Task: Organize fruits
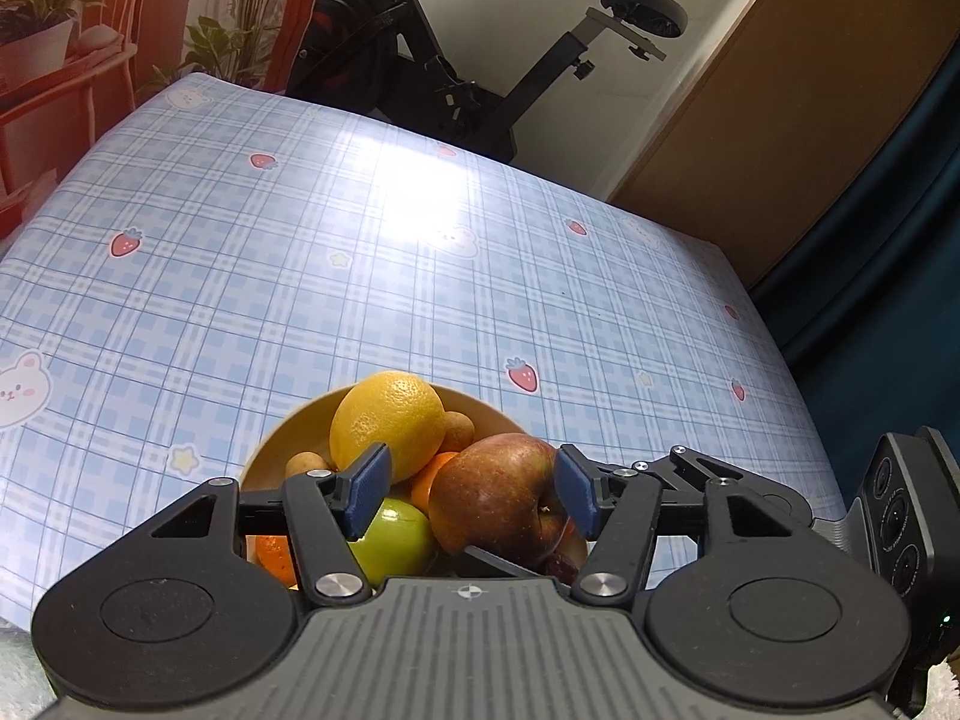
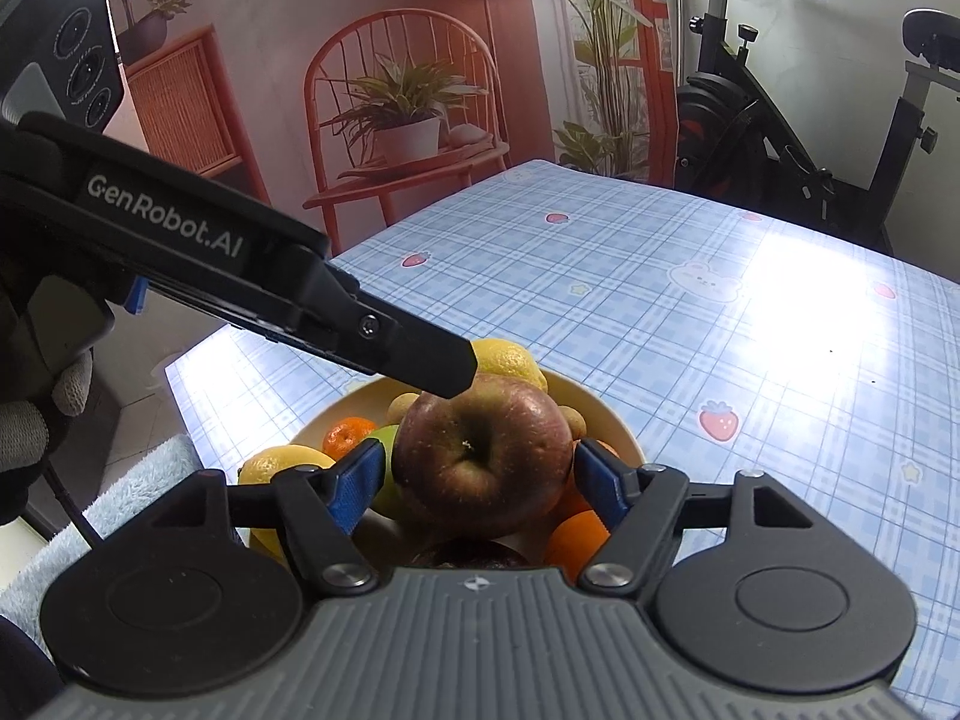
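My bowl (image 2: 606, 414) sits near the counter's (image 1: 300, 276) near edge, heaped with fruit: a red apple (image 2: 483, 462) on top, lemons (image 1: 387, 423), oranges (image 2: 347, 435), a green apple (image 1: 393, 546) and small brown fruits (image 1: 459, 423). My right tool (image 2: 477, 480) is spread wide, its pads flanking the red apple, gripping nothing I can confirm. My left tool (image 1: 471, 489) hangs open over the bowl, one finger (image 2: 420, 354) touching the apple's top.

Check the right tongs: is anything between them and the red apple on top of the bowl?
Nothing visible. The right tongs already flank the red apple, one blue pad on each side. The left tongs only reach its top far edge, outside that gap.
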